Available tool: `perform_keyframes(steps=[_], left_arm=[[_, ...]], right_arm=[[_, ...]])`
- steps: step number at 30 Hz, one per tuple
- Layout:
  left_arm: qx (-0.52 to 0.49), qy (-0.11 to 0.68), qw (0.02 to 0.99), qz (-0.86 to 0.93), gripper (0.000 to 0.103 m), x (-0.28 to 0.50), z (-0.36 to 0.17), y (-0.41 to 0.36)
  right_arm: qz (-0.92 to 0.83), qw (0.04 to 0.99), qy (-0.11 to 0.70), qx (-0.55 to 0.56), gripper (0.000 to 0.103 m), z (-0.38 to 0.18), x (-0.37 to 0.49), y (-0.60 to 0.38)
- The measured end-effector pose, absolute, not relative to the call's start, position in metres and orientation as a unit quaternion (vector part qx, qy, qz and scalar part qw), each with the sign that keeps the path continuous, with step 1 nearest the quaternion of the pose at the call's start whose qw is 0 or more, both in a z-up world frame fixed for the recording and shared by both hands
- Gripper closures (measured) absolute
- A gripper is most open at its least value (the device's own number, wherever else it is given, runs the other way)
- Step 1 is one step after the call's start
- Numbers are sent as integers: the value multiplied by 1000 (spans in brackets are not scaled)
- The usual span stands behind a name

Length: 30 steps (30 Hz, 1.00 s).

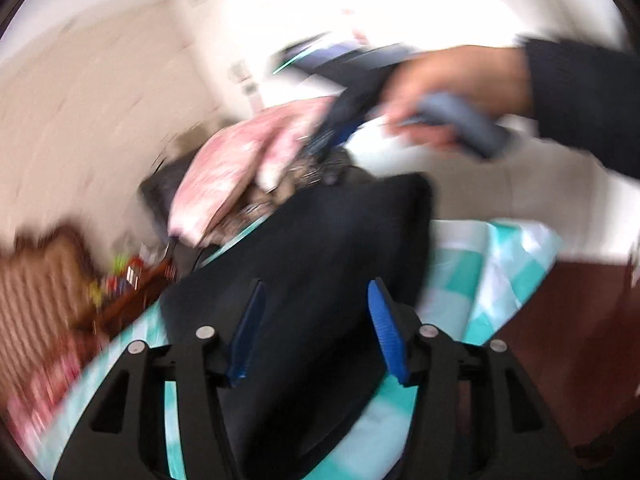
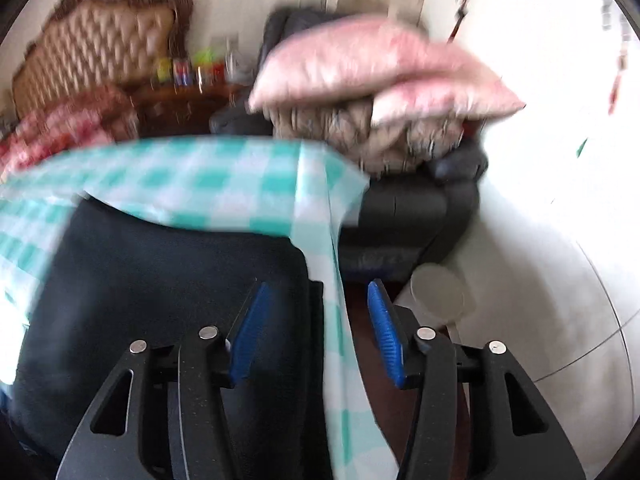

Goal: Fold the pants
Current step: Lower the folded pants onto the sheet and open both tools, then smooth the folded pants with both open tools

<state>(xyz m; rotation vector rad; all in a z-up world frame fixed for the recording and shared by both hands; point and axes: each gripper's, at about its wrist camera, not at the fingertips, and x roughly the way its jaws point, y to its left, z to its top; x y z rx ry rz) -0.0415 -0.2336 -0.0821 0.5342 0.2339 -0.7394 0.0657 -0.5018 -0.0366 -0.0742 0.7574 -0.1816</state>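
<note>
Pants (image 1: 312, 264): dark, soft, limp, likely light | best gripped at edge | left gripper (image 1: 316, 328), right gripper (image 2: 316, 328): wide, empty

Table covered by a teal-and-white checked cloth (image 2: 192, 184), its edge hanging over one side. Dark pants (image 1: 320, 264) lie directly on the cloth.
</note>
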Motion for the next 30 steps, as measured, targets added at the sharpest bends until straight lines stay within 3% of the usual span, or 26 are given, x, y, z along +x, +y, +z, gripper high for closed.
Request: perform_keyframes(steps=[4, 6, 7, 8, 12, 18, 22, 30], left_arm=[[166, 178, 912, -330, 48, -8, -76, -184], [145, 233, 905, -326, 57, 5, -74, -169], [130, 271, 889, -346, 69, 13, -80, -164], [124, 289, 881, -353, 72, 17, -84, -157], [141, 303, 874, -353, 73, 15, -92, -156], [88, 293, 885, -351, 73, 43, -65, -143], [93, 317, 887, -324, 73, 110, -48, -161], [105, 421, 851, -295, 73, 231, -76, -210]], right_arm=[[-77, 936, 337, -67, 50, -36, 16, -461], [-99, 925, 355, -89, 51, -55, 10, -451], [-109, 918, 371, -89, 51, -67, 10, -452], [-114, 911, 388, -82, 51, -79, 9, -456], [-103, 915, 389, -24, 46, -94, 6, -474], [-111, 917, 383, -4, 42, -102, 6, -478], [-118, 916, 384, 2, 42, -102, 4, -474], [-129, 912, 389, 21, 41, -106, 2, -472]])
